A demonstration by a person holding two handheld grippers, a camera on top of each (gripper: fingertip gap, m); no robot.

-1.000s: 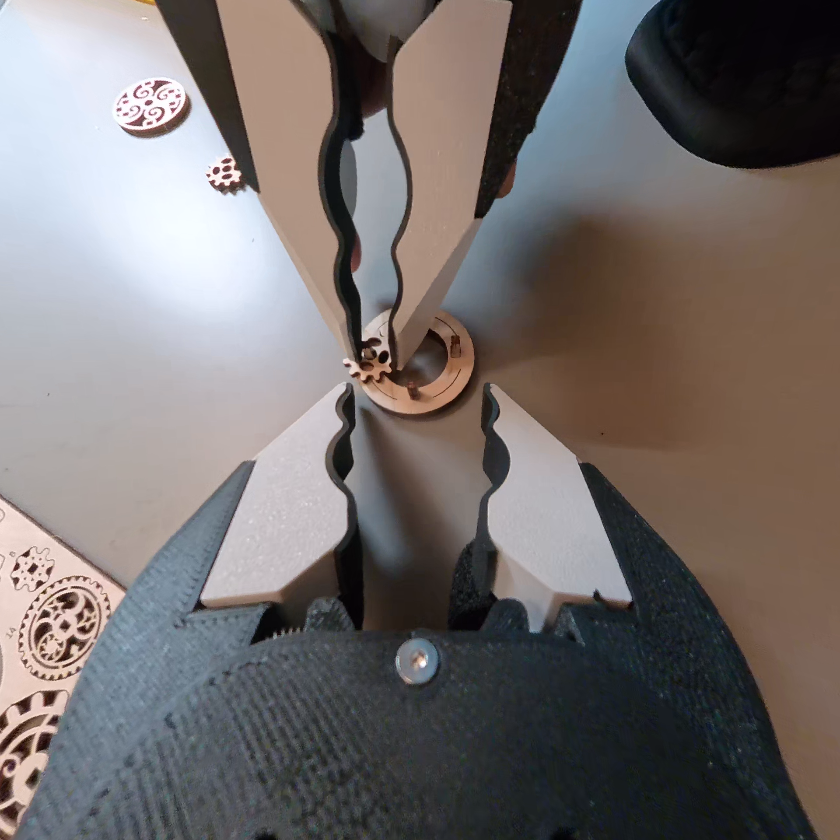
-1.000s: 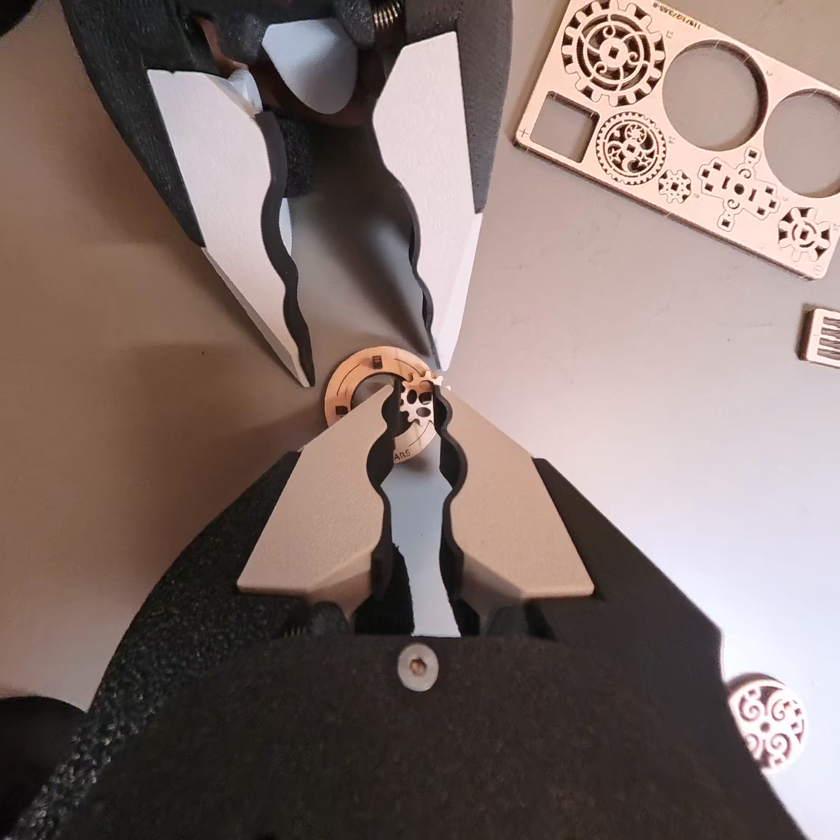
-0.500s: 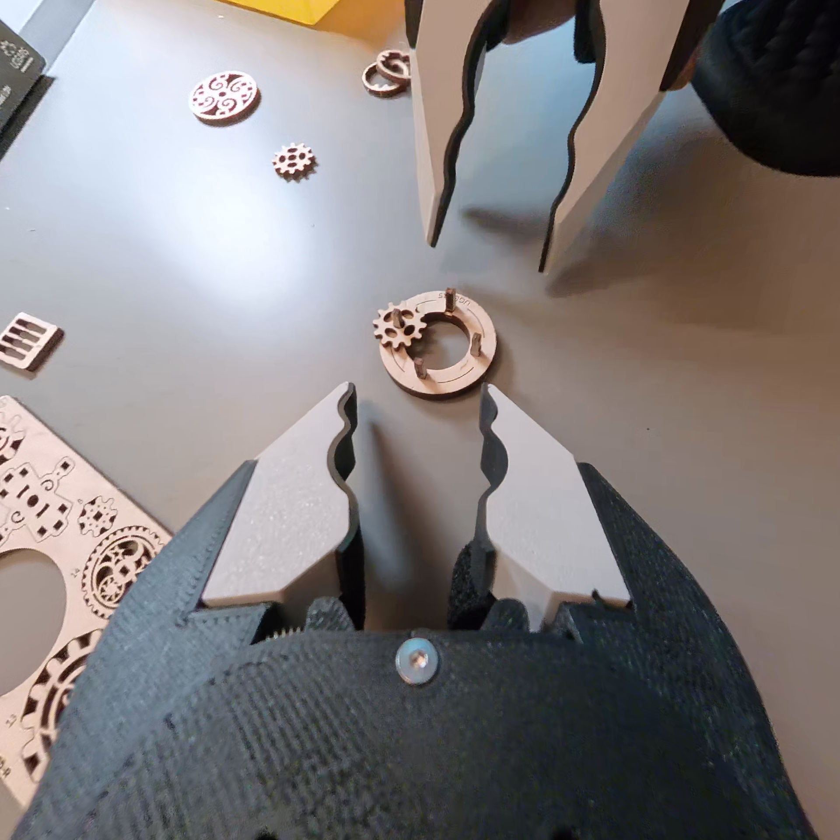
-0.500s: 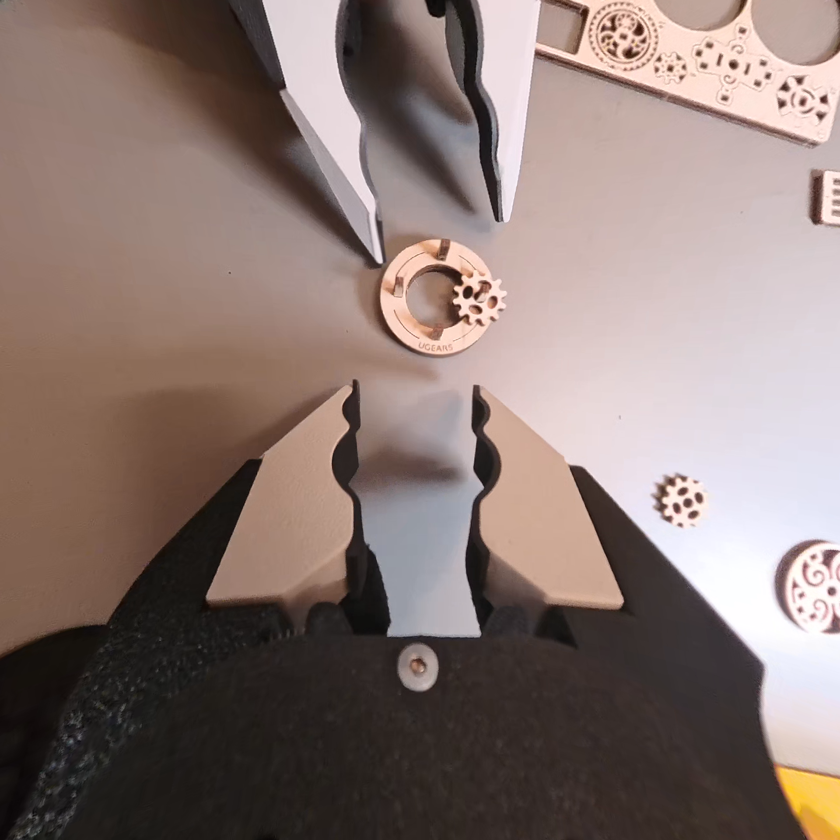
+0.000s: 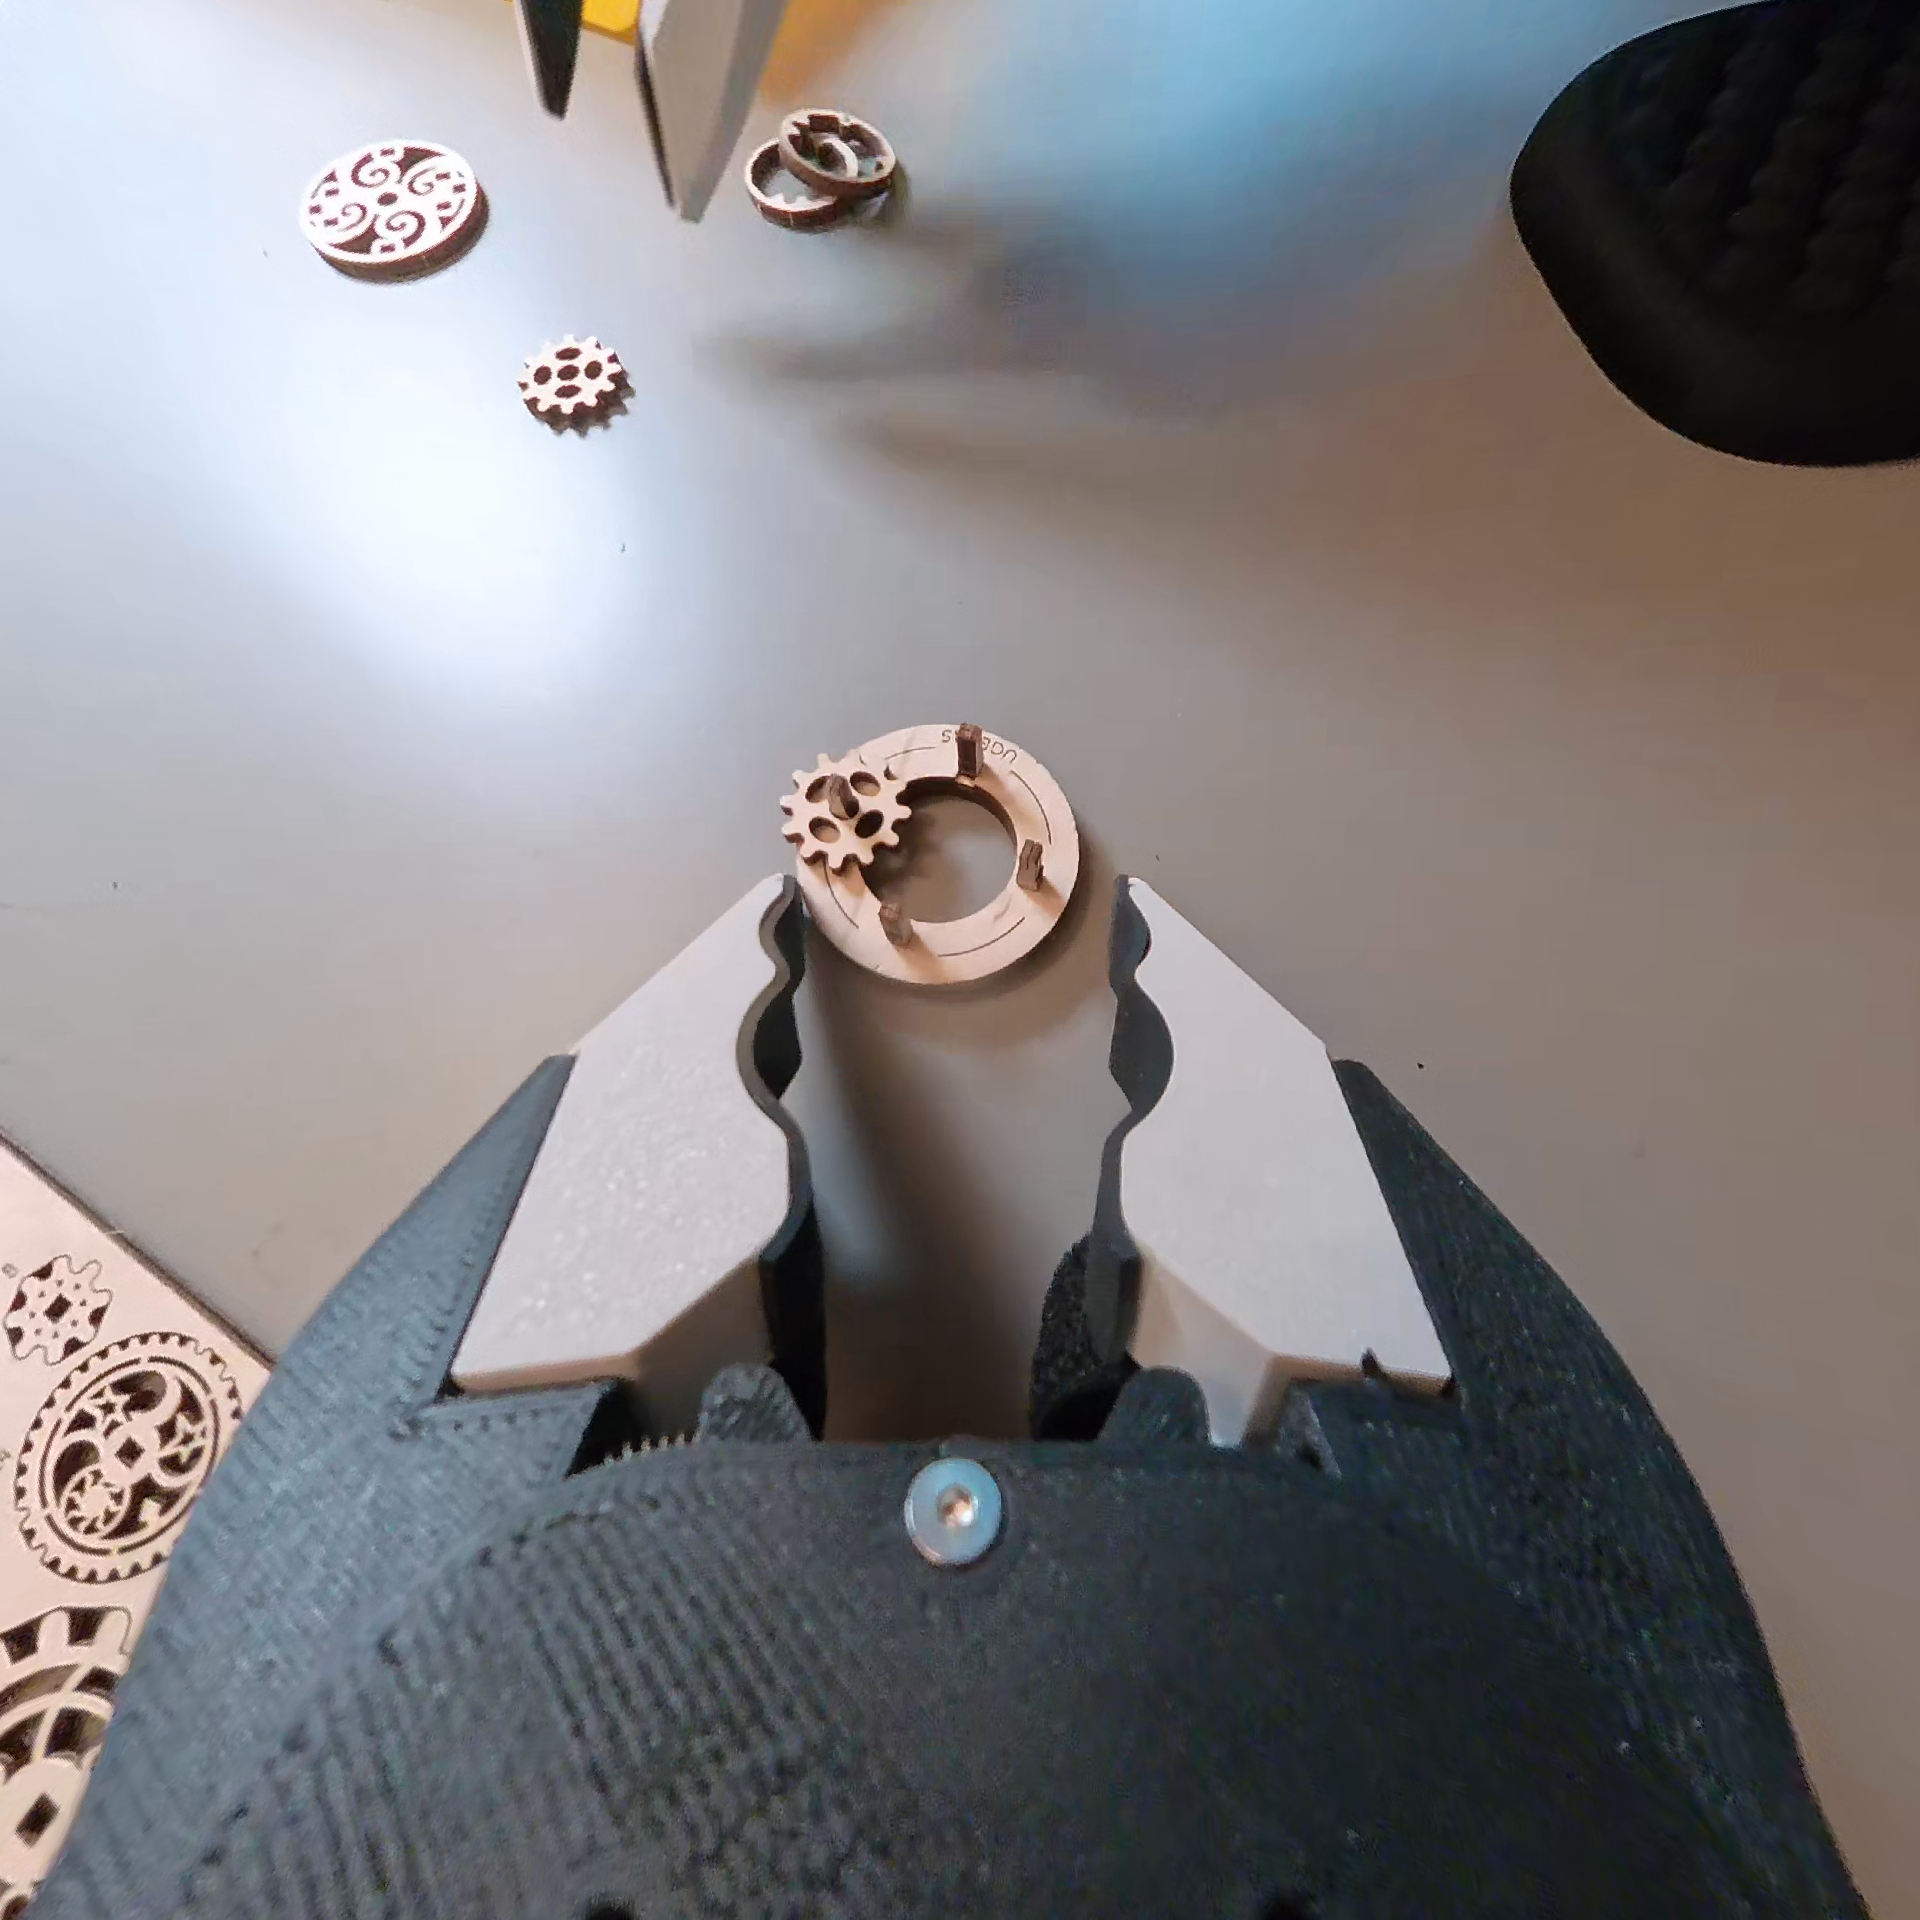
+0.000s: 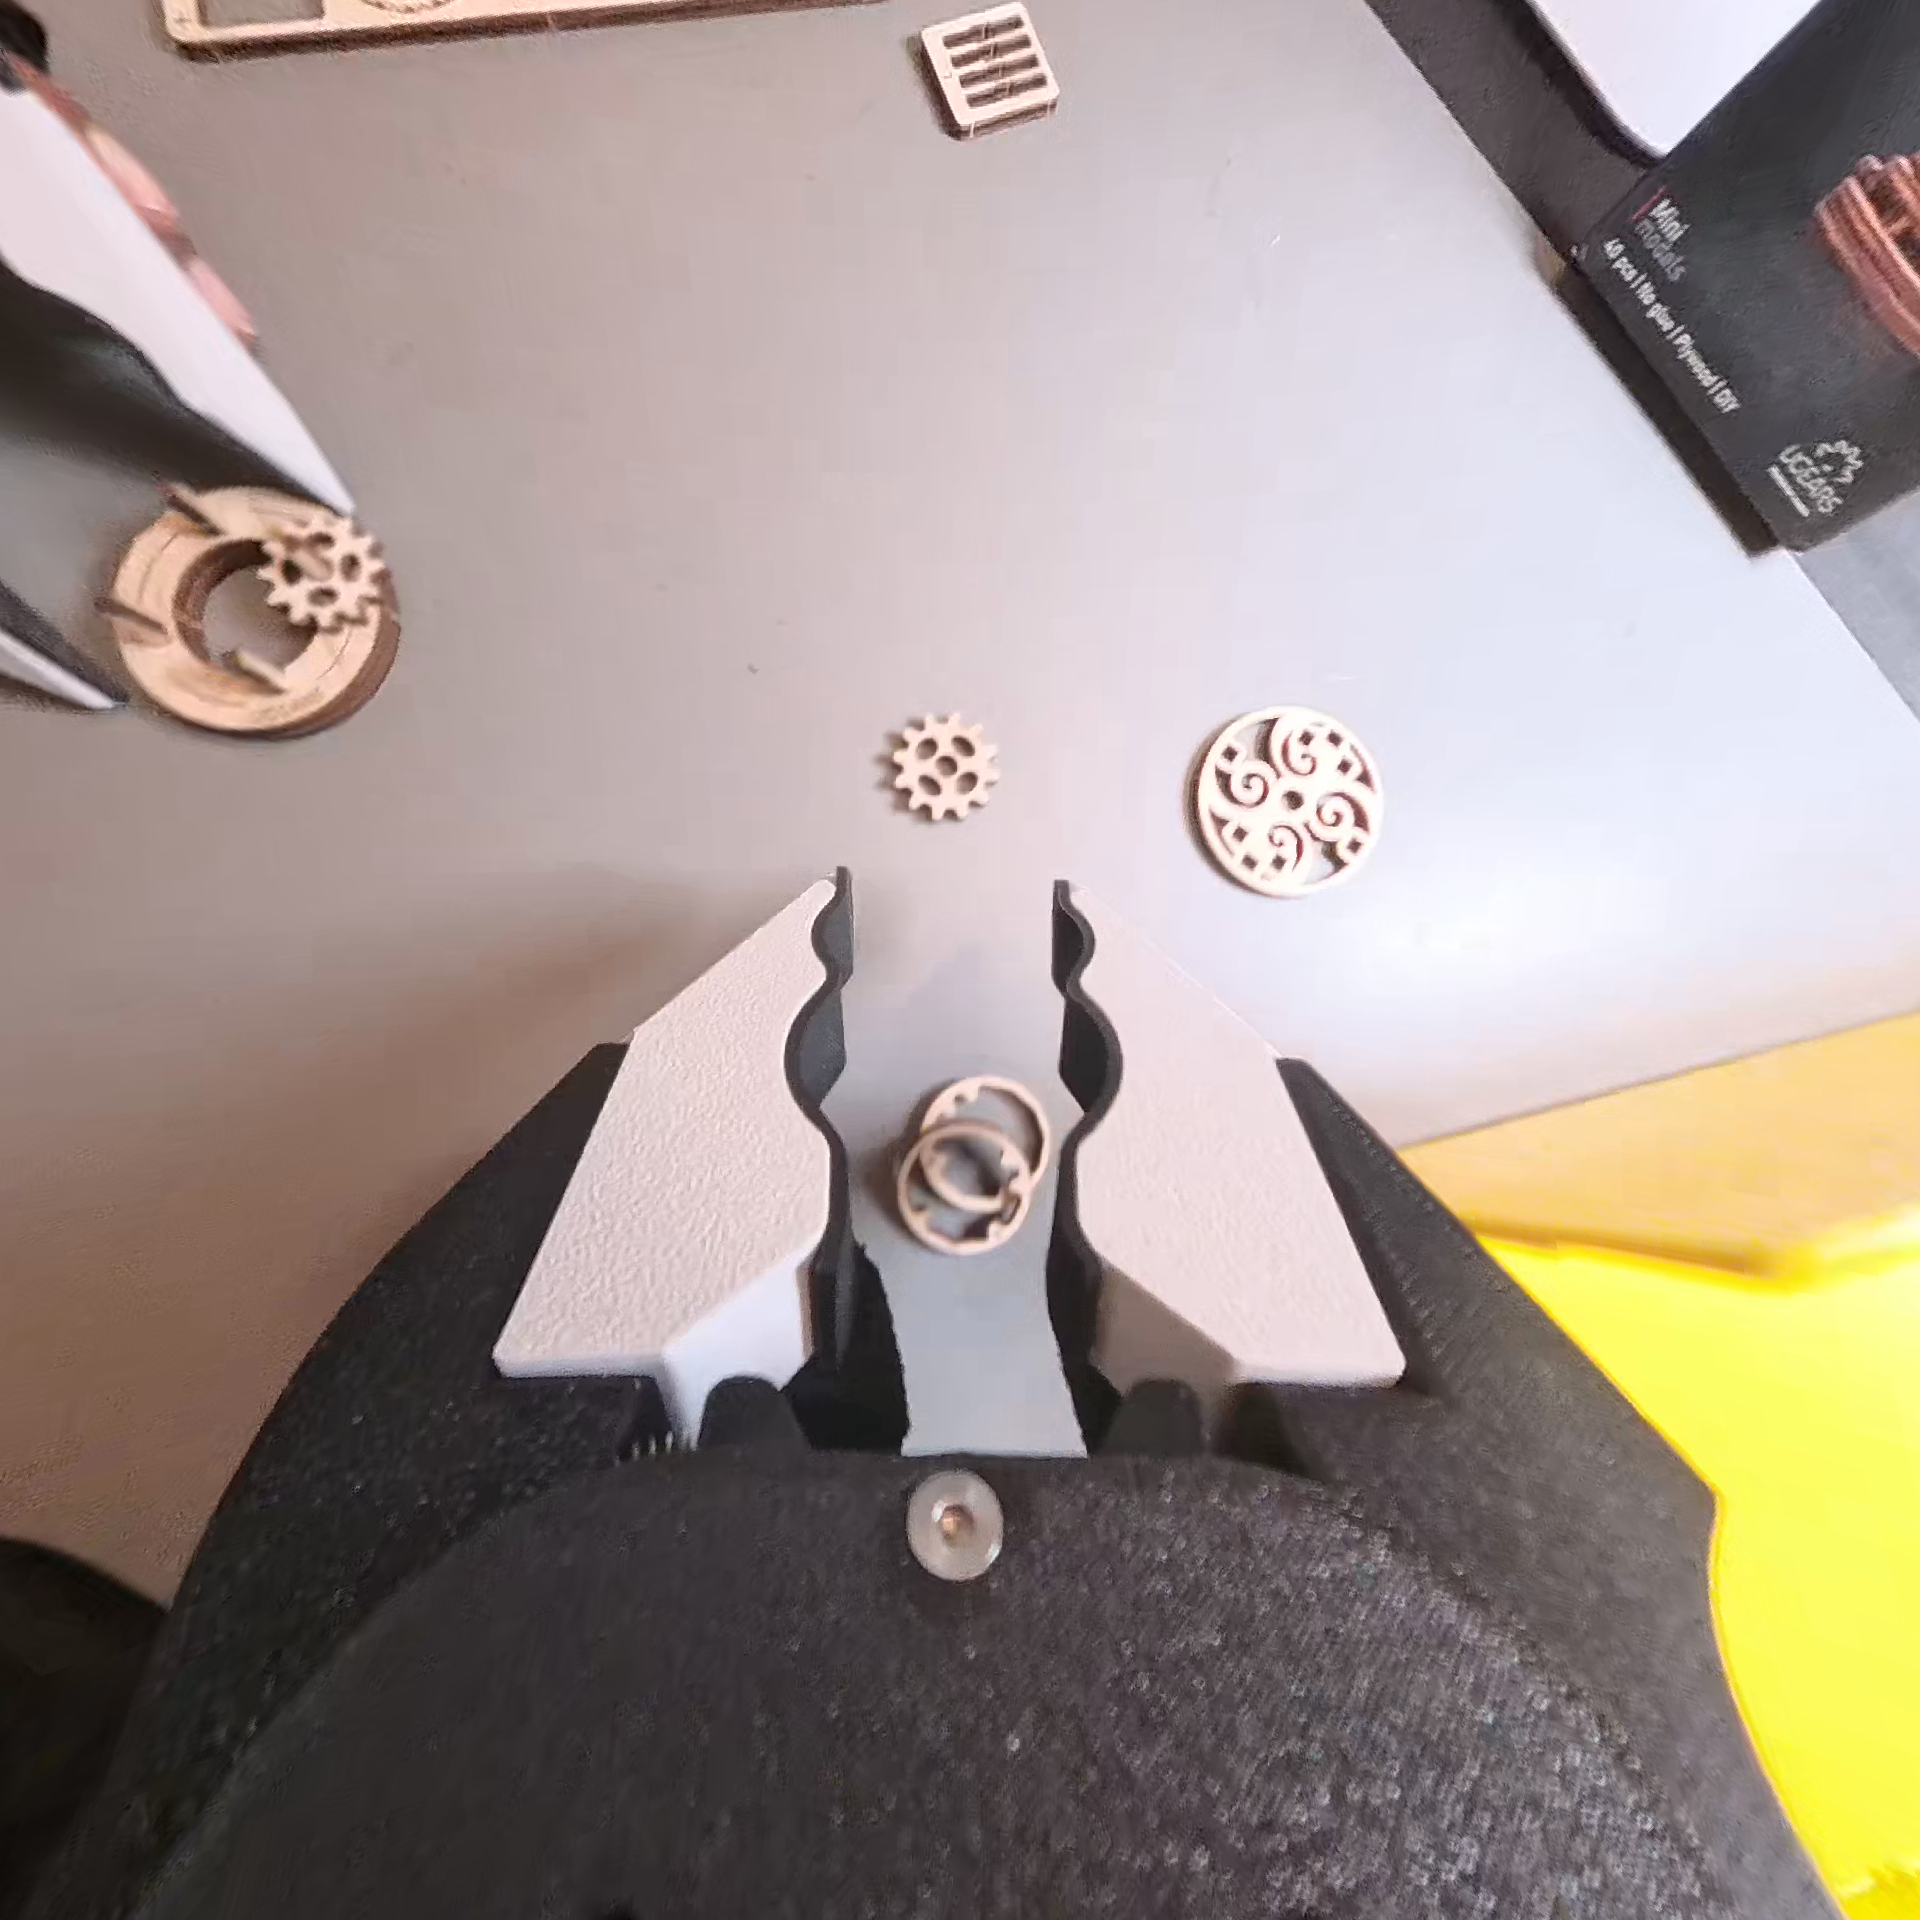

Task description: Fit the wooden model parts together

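Both grippers gape empty — left gripper (image 5: 951,894) at the geared ring (image 5: 940,857), right gripper (image 6: 951,883) over loose rings (image 6: 971,1166).

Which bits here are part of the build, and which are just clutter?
Build:
ring base with one gear on a peg
loose gear
ornate disc
small rings
parts sheet
slatted piece

Clutter:
black box
yellow tray

The left gripper (image 5: 951,894) is hovering low over the table with its jaws spread wide, holding nothing. The right gripper (image 6: 951,883) is pointing down with its jaws likewise parted and nothing gripped between them.
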